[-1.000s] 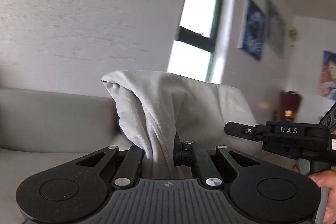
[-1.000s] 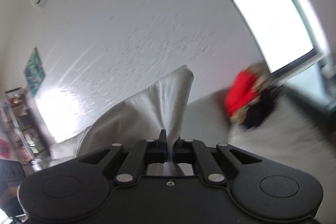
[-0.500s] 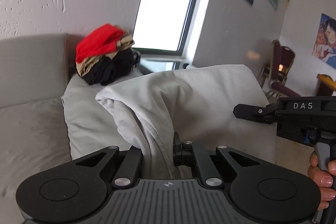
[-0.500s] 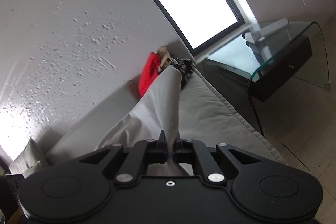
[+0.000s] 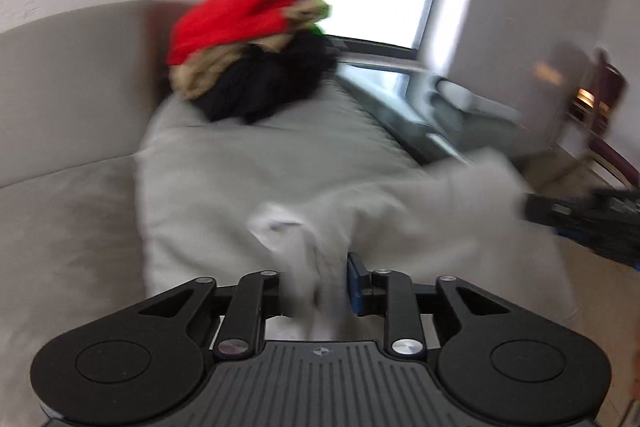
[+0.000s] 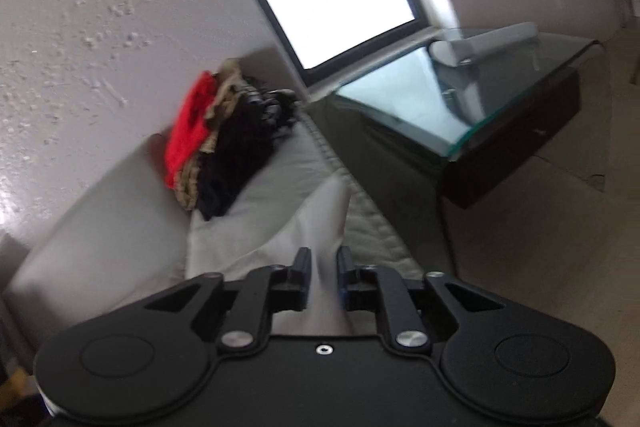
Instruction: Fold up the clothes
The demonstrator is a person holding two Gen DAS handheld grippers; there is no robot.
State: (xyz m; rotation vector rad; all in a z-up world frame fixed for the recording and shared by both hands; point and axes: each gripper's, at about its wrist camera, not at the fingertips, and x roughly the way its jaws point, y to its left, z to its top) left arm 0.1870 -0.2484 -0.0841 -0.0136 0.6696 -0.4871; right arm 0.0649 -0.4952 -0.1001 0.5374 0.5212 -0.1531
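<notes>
A light grey garment [image 5: 400, 211] hangs stretched between my two grippers, low over the grey sofa cushion [image 5: 240, 155]. My left gripper [image 5: 316, 283] has a bunched fold of it between its fingers; the jaws are opening and stand apart, the cloth loose in the gap. In the right wrist view my right gripper [image 6: 322, 267] has a corner of the same garment [image 6: 320, 219] rising between its fingers, and these jaws are opening too. The right gripper [image 5: 580, 223] also shows blurred at the right edge of the left wrist view.
A pile of red, tan and black clothes [image 5: 248, 59] sits at the sofa's far end [image 6: 216, 139], against the backrest [image 5: 60, 75]. A glass-topped low table [image 6: 460, 99] stands beyond the sofa's end under the window. Dark red chairs [image 5: 608, 99] stand far right.
Both grippers have come down and forward with the garment, from in front of the wall to just above the sofa seat. Both pairs of jaws, shut on the cloth before, now stand apart.
</notes>
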